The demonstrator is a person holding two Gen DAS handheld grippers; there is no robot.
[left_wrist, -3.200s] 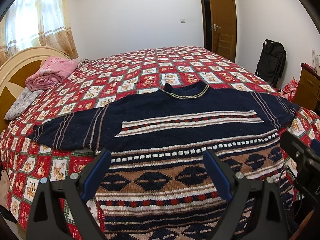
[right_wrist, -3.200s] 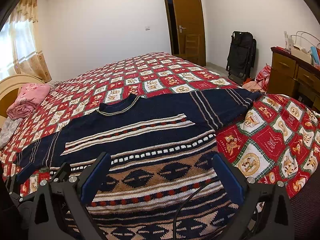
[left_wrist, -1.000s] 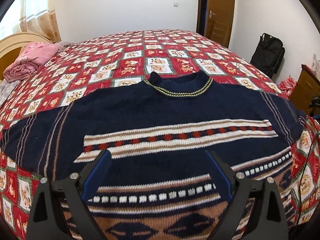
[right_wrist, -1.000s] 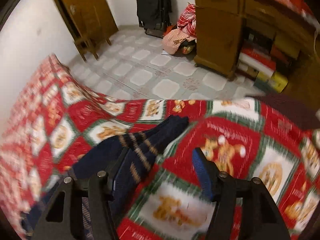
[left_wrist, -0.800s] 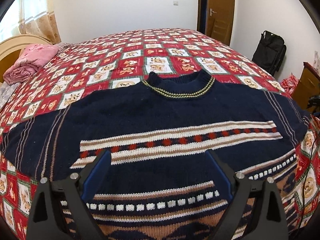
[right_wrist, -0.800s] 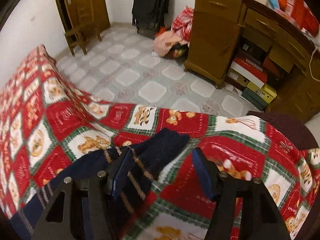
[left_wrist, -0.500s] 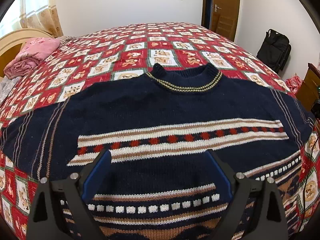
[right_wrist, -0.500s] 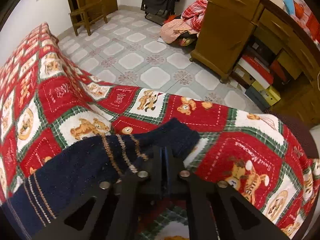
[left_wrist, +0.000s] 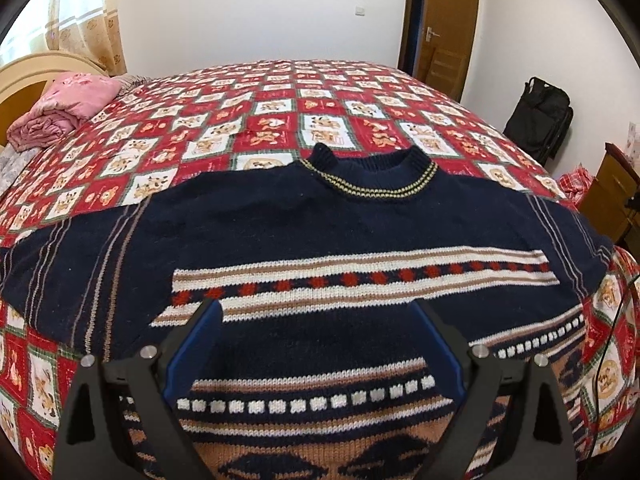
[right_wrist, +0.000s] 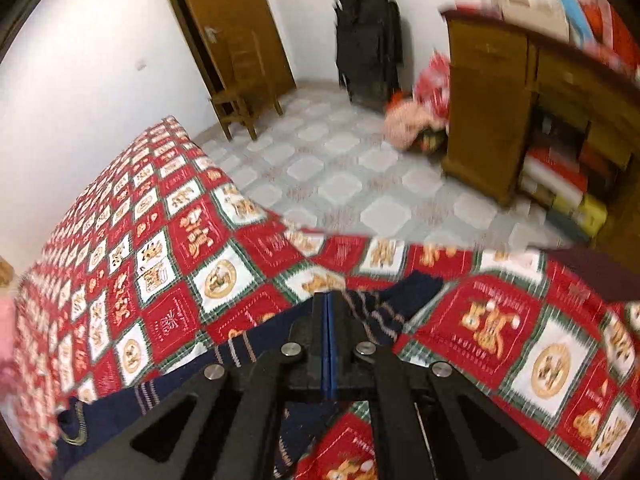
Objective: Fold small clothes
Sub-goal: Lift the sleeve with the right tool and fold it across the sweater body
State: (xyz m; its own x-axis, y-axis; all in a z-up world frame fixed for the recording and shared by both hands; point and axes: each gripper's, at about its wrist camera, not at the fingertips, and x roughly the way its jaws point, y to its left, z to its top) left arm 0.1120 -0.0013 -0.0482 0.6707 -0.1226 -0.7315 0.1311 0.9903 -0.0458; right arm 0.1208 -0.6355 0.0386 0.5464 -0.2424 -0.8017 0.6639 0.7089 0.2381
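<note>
Bedding in a red bear-print quilt (left_wrist: 280,120) is seen beneath a navy patterned sweater (left_wrist: 320,224), spread flat with its collar farthest from the left camera. One sleeve (right_wrist: 384,312) is pinched in the right tongs (right_wrist: 329,300), whose jaws are pressed together on the knit. Left tongs (left_wrist: 316,320) are held wide above the sweater's body, gripping nothing.

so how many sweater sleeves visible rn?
2. One sleeve lies flat at the left of the left wrist view; the other sleeve is pinched in the right gripper's shut jaws.
</note>
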